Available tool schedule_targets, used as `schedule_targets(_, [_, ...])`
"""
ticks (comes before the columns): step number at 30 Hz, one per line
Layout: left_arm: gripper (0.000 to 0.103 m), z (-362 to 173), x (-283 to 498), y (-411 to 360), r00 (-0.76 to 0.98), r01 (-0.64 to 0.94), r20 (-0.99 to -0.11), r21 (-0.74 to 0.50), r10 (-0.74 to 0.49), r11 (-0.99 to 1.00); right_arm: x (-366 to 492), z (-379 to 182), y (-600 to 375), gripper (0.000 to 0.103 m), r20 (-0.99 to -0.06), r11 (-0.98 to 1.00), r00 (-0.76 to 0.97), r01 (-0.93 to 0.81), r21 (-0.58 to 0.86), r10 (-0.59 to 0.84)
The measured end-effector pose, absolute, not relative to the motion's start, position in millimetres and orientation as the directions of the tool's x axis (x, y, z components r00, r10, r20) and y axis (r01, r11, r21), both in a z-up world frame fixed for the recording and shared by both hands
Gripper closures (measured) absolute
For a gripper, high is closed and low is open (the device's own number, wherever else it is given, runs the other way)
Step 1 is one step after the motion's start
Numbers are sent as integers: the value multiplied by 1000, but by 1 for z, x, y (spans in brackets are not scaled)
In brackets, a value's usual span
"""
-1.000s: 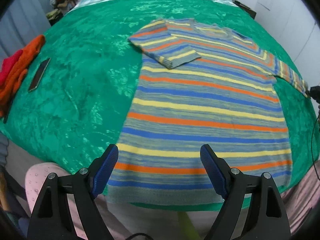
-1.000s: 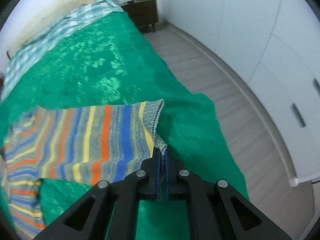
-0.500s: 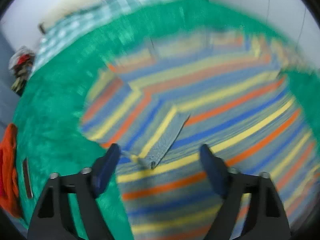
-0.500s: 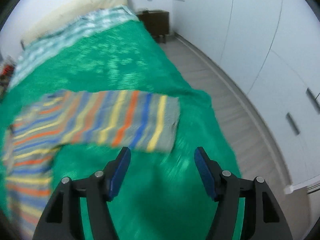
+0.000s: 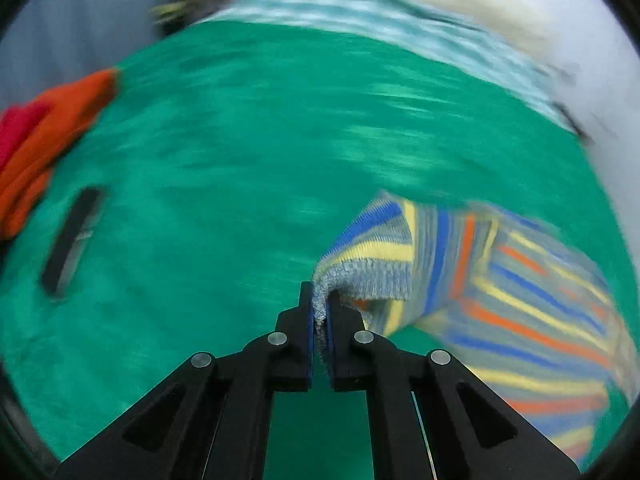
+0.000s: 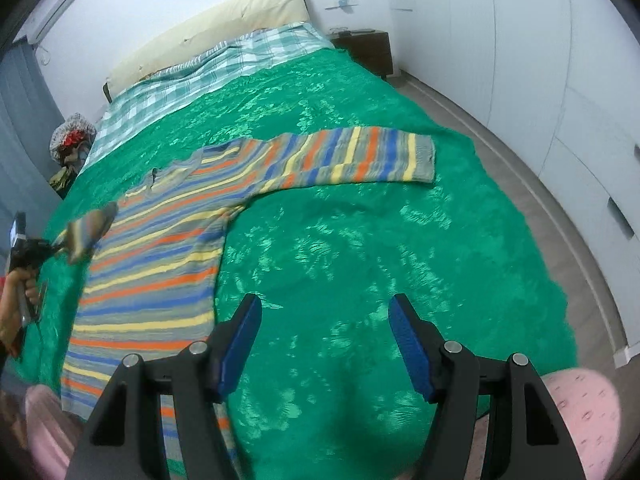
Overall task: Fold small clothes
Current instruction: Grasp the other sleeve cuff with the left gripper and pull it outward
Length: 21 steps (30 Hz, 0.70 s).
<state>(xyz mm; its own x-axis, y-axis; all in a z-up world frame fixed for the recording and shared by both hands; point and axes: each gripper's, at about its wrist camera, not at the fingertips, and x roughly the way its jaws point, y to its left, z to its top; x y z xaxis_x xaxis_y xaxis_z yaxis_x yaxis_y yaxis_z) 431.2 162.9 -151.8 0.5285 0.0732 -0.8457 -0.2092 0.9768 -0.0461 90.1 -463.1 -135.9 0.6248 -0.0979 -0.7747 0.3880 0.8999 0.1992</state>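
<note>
The striped sweater (image 6: 160,264) lies flat on the green bedspread (image 6: 360,248), its body toward seven o'clock in the right wrist view and one sleeve (image 6: 352,156) stretched out flat toward one o'clock. The left hand-held gripper (image 5: 320,312) is clamped on the grey ribbed cuff (image 5: 360,280) of the other sleeve, which lifts off the bedspread and trails back to four o'clock. From the right wrist view that same gripper (image 6: 56,246) sits at nine o'clock, a hand (image 6: 16,300) wrapped around its handle. The right hand-held gripper (image 6: 326,340) hangs above bare bedspread with its blue pads (image 6: 240,344) spread wide, nothing between them. An orange garment (image 5: 52,132) and a dark flat object (image 5: 70,240) rest at nine o'clock in the left wrist view.
</note>
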Motion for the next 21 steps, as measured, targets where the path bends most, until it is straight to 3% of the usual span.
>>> schedule_targets(3, [101,-175,445,197,458,-296,-872,33,172,955,100,-147,-453,37,-792,906,603,382,180,-97])
schedule_targets(17, [101,-220,463,214,389,-285,-880,165,271,944,112,-172,-447,38,-830,906,539,409,112,-141])
schedule_targets(20, [78,-215,461,228,395,-349,-883,108,251,931,111,-170,-449,37,-827,900,540,423,104,-158])
schedule_targets(21, [57,-210,453,234,398,-393,-882,86,254,915,110,-169,-450,37,-822,899,544,426,99,-167])
